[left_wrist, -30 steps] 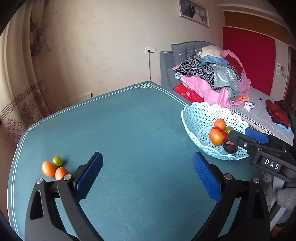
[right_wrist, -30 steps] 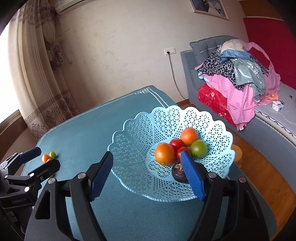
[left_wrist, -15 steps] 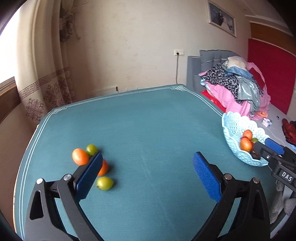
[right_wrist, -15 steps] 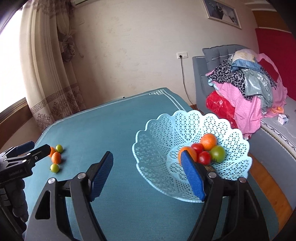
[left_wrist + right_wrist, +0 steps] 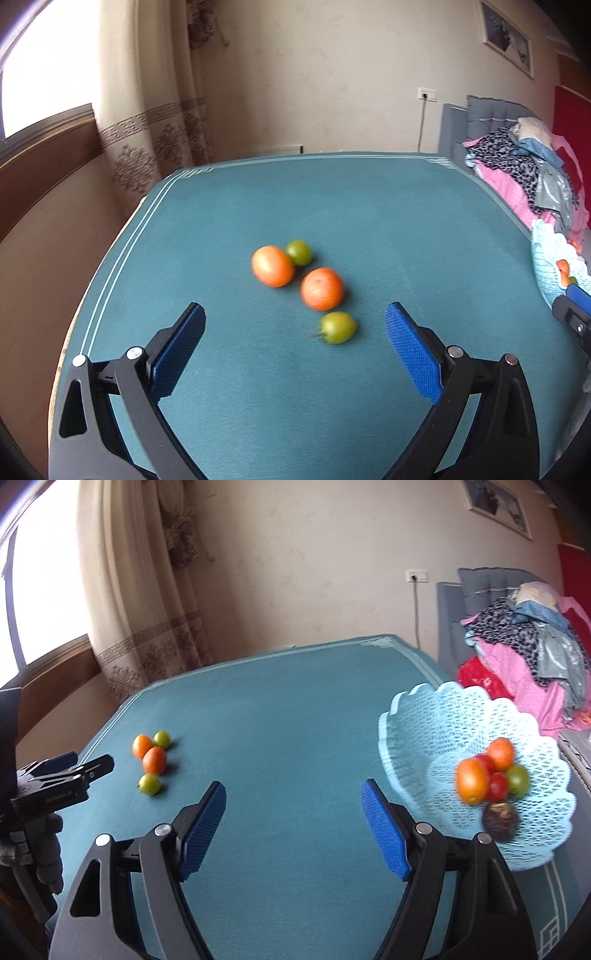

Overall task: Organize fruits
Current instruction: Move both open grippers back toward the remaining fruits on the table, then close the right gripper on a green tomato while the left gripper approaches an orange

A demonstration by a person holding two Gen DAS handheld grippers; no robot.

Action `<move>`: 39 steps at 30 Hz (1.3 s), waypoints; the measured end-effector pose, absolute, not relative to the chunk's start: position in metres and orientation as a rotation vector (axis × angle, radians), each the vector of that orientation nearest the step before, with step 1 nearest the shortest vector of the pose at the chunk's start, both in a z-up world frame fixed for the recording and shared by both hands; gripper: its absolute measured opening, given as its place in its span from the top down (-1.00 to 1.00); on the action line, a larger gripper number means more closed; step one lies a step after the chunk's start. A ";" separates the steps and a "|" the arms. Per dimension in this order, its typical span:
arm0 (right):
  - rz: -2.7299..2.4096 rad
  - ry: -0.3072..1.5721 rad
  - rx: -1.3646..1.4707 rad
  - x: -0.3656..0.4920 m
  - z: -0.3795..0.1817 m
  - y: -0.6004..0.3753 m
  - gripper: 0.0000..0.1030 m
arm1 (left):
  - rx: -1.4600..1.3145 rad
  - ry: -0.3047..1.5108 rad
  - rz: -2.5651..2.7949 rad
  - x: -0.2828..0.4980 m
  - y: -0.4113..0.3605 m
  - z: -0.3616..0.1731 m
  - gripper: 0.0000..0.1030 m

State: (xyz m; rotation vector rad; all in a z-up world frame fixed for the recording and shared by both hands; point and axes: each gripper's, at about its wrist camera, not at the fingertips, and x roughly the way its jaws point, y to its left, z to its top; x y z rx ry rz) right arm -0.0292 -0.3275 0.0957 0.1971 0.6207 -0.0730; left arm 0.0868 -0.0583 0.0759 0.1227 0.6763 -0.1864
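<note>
Several loose fruits lie on the teal table: an orange one touching a small green one, a second orange fruit and a nearer green one. My left gripper hovers open just short of them, nothing between its blue pads. In the right wrist view the same cluster sits at the left, with the left gripper beside it. My right gripper stands open over bare table. The pale blue lattice basket at the right holds several fruits, orange, red, green and one dark.
The table's left edge runs close to the loose fruits, with a curtain and window behind. A bed piled with clothes stands beyond the basket. The basket's rim and the right gripper's tip show at the left wrist view's right edge.
Both views have swung left. The loose fruits went from the left gripper's left edge to in front of its open jaws; the basket slid to the right side of both views.
</note>
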 end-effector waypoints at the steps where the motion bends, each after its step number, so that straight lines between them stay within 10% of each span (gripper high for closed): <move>1: -0.050 0.637 0.199 -0.025 0.093 -0.323 -0.46 | 0.116 0.683 -0.175 0.089 -0.054 0.073 -0.92; 26: 0.298 0.878 0.118 0.061 0.052 -0.200 -0.44 | 0.007 0.741 -0.064 0.114 0.007 0.048 -0.92; 39: 0.334 0.890 0.083 0.094 0.044 -0.173 0.05 | -0.019 0.754 -0.044 0.122 0.016 0.042 -0.92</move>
